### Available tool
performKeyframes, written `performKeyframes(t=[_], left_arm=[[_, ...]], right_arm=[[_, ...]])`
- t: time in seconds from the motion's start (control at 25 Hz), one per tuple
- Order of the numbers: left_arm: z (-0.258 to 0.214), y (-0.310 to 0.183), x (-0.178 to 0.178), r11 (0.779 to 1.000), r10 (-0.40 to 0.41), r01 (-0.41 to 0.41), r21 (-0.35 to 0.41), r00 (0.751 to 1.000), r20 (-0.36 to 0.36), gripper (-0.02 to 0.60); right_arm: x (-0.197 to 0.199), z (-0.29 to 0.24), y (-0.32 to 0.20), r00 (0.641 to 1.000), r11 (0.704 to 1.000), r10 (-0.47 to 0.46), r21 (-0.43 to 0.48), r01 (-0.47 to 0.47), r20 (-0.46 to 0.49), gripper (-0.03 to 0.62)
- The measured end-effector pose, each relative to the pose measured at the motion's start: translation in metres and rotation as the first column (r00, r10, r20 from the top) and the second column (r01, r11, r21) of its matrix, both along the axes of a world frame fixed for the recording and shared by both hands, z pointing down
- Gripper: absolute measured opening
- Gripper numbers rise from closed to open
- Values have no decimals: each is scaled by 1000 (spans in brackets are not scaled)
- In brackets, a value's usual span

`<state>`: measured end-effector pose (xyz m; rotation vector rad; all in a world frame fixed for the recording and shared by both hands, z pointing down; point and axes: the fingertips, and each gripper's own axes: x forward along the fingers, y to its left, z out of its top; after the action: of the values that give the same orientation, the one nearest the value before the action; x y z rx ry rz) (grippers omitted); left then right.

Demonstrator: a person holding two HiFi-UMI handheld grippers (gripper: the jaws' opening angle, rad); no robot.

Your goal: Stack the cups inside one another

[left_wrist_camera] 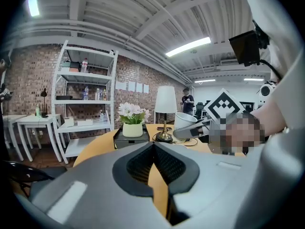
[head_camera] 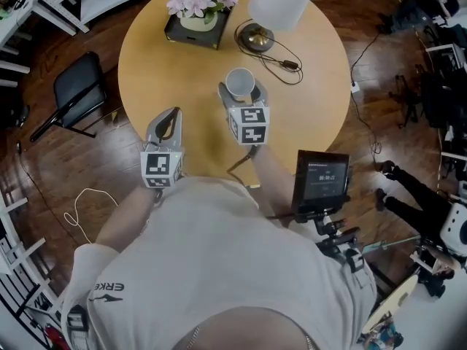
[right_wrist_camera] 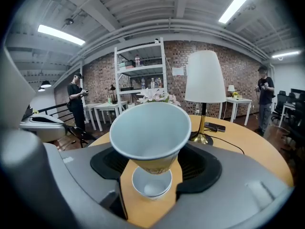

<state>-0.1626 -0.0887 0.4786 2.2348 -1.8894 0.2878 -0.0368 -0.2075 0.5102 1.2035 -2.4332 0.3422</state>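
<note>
White paper cup (right_wrist_camera: 150,128) is gripped in the right tongs (right_wrist_camera: 152,165) — tilted and held directly above a second cup (right_wrist_camera: 151,186) standing on the desk (right_wrist_camera: 238,147), likely for nesting. The left tongs (left_wrist_camera: 153,163) are closed on nothing, held aside.

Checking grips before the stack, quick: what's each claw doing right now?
Left claw: closed, empty.
Right claw: closed on a paper cup, with a second cup below it.
</note>
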Motion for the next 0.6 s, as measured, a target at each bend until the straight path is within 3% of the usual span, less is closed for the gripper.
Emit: performKeyframes(t=[0.2, 0.6], left_arm=[[26, -16, -9, 998, -18, 17, -65, 1000, -9, 2], [44, -25, -7, 994, -14, 12, -106, 1000, -23, 2]], right_arm=[[-5, 33, -14, 1000, 998, -3, -67, 2, -9, 328], [-9, 59, -12, 999, 993, 6, -118, -10, -34, 328]])
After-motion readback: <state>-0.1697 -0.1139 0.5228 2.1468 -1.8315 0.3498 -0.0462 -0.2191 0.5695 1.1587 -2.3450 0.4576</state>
